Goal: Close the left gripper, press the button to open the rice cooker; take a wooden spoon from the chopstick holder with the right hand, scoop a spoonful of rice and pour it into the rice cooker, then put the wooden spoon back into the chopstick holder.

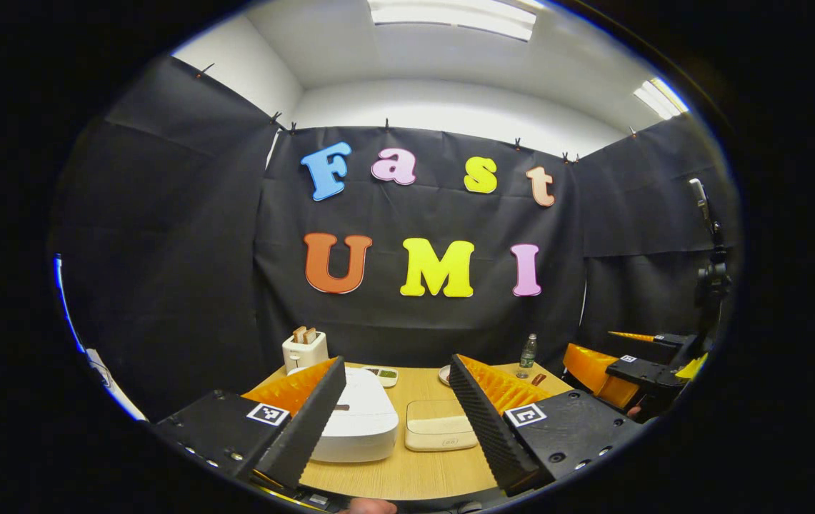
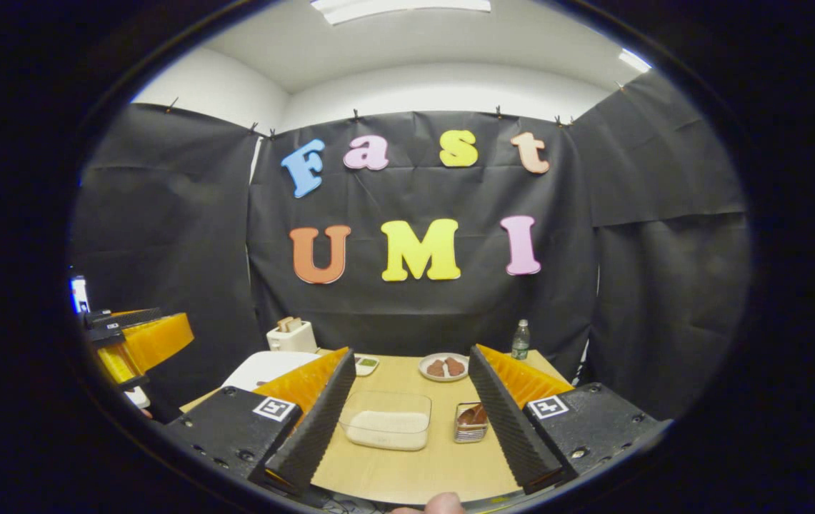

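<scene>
The white rice cooker sits on the wooden table with its lid down, just ahead of my left gripper, which is open and empty above the table's near edge. Right of the cooker lies a shallow clear container of rice, also in the right gripper view. Beside it stands the small chopstick holder with a brown wooden spoon in it. My right gripper is open and empty, held back from the container and holder. The cooker's corner shows at left.
A white toaster with bread stands at the back left. A small dish, a plate of brown food and a plastic bottle line the back of the table. Black cloth walls close in on three sides.
</scene>
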{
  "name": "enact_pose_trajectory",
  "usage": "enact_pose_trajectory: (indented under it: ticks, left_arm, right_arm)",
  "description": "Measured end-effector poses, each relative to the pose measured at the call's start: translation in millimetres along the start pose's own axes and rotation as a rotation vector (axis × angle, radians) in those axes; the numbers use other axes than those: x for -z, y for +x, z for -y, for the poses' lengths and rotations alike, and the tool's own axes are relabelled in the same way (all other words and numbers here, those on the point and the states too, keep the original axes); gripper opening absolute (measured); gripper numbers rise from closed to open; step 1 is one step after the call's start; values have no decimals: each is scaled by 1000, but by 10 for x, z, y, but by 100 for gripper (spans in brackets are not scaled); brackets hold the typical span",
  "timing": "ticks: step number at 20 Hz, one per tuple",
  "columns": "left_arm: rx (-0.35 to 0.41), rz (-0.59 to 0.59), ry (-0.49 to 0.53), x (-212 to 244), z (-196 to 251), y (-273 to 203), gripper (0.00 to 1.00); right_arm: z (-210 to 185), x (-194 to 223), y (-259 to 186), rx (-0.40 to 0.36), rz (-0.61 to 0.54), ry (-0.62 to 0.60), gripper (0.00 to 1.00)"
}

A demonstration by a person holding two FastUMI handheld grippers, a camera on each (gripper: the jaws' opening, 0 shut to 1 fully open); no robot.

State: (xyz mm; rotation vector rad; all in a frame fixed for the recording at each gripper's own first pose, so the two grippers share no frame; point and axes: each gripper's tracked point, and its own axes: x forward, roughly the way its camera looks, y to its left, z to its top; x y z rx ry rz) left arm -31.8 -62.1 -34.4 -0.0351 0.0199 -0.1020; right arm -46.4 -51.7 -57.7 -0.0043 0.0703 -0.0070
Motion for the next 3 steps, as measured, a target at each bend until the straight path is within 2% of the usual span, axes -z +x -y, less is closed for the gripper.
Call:
enact_pose_trajectory:
  ticks: [3]
  left_arm:
    - [7,-9,-14,11,33,84,94]
  right_arm:
    - [76,-6,39,18,9,6,100]
